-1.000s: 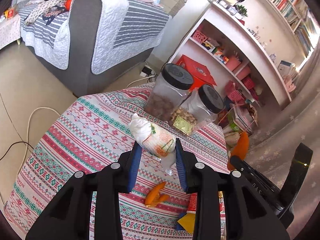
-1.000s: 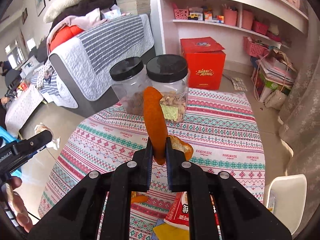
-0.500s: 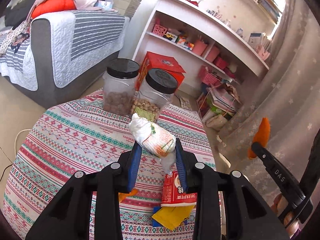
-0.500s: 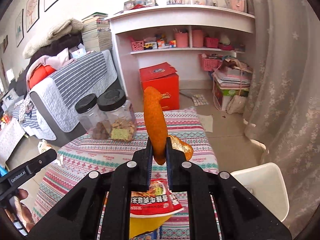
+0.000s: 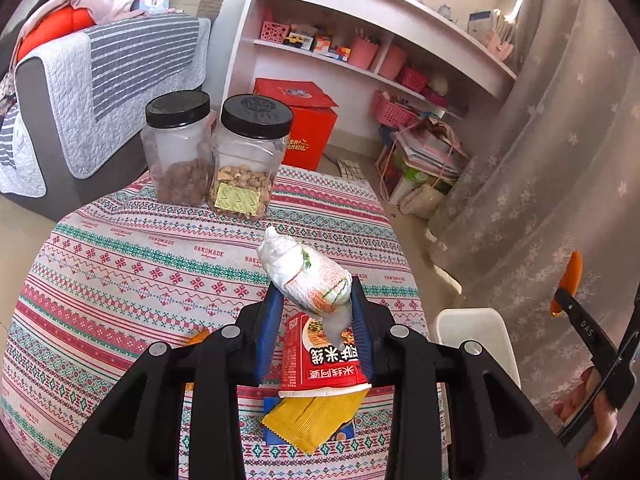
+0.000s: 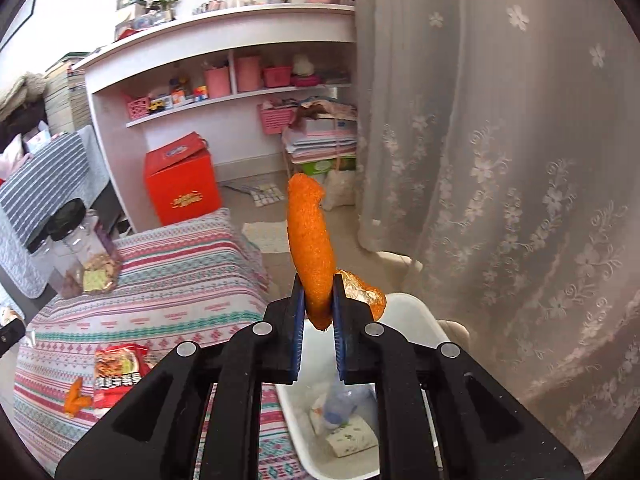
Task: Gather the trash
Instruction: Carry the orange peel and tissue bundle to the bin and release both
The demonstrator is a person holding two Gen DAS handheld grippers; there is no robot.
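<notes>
My left gripper is shut on a crumpled white wrapper with orange and green print, held above the patterned tablecloth. Below it lie a red snack packet and a yellow packet. My right gripper is shut on a long orange peel and hangs over the white bin, which holds wrappers. In the left wrist view the right gripper with its orange peel shows at the right, past the white bin. Another orange peel lies on the cloth by the red packet.
Two black-lidded jars of nuts stand at the table's far edge. A red box sits on the floor before pink-white shelves. A grey sofa is at the left. A lace curtain hangs to the right, close behind the bin.
Both grippers swung to the right with their loads. The right gripper with the orange peel left the table and now hangs over the white bin. The left one came nearer the table's right edge.
</notes>
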